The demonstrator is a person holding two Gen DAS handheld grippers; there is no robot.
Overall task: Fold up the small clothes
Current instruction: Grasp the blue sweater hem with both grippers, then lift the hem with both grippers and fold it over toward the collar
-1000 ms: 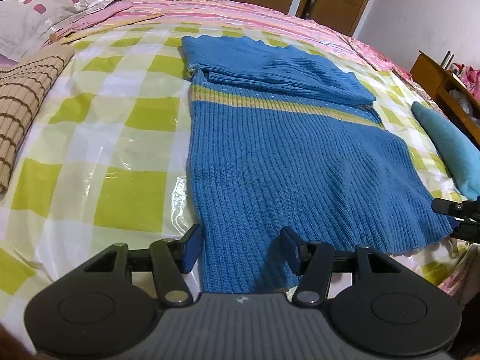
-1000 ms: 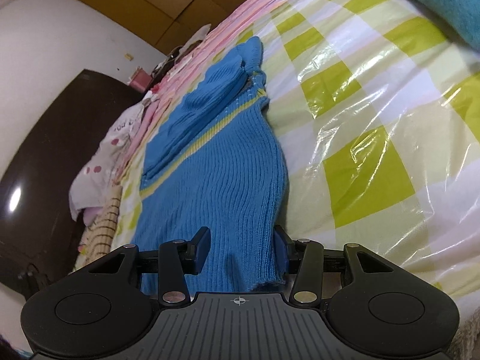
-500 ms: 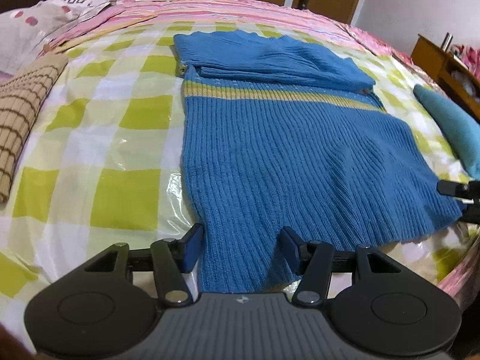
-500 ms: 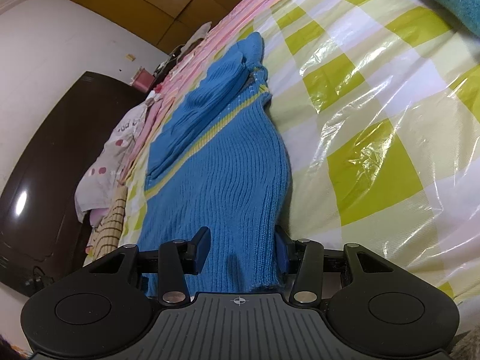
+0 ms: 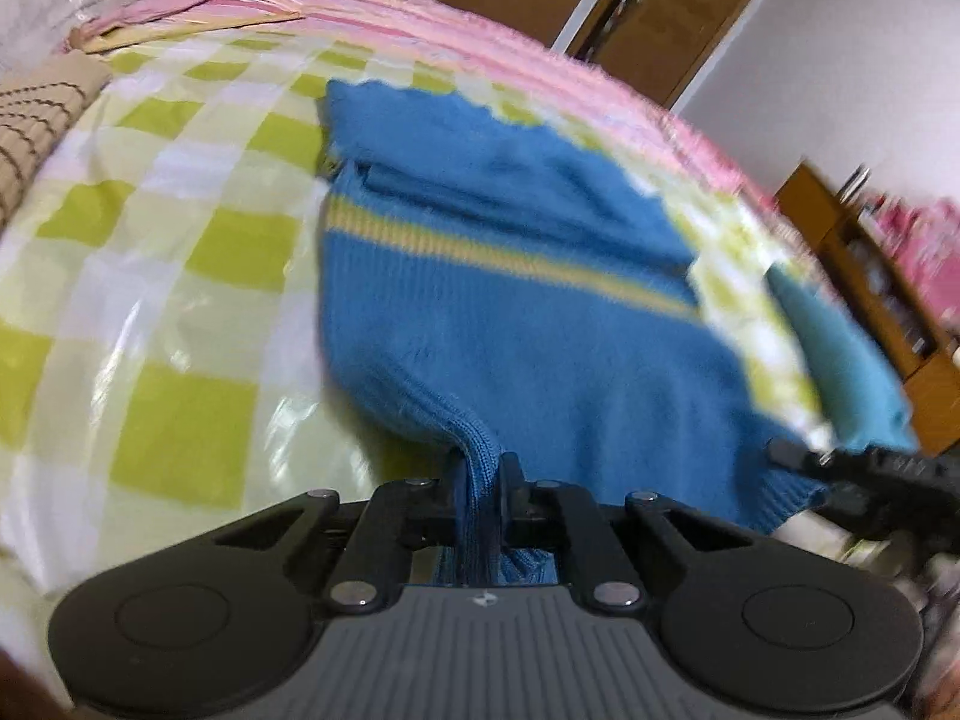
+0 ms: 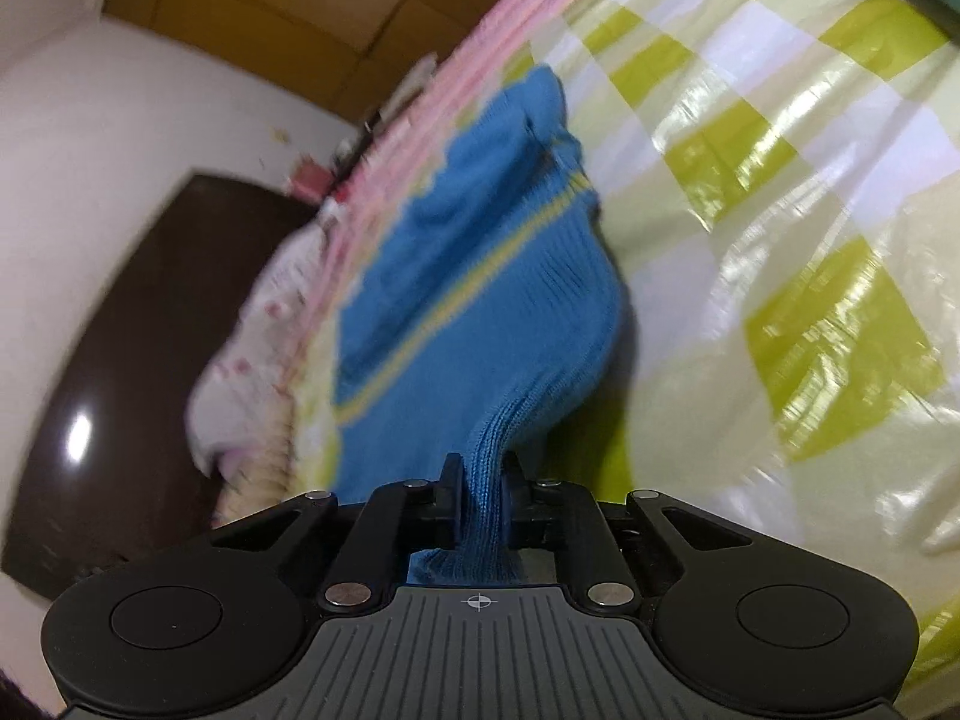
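- The blue sweater [image 5: 516,324] lies on the bed [image 5: 180,276], over a shiny green and white checked cover; its upper part, above the yellow stripe [image 5: 504,252], is already folded down toward the body.
- The left gripper [image 5: 480,480] is clenched on the near hem at its left corner, low in the centre of the left wrist view. The knit is bunched between the two pads and rises a little from the cover.
- The right gripper [image 6: 480,480] is closing on the other hem corner, low in the centre of its own view, with the cloth already pinched between its fingers. In the left wrist view it shows at the lower right edge [image 5: 852,468].
- The step in hand seems to be the fold of the bottom half up over the stripe.
- To do it well, I think both corners should rise together and at the same height, so the hem stays straight and does not twist.
- The hem should travel toward the far folded part, in the upper centre of the frame, and come down flat with its edge parallel to the stripe.
- The cover looks slippery, so a pull that is too low could drag the whole sweater instead of folding it.
- Both pictures are blurred, so I cannot tell how many layers each gripper holds.
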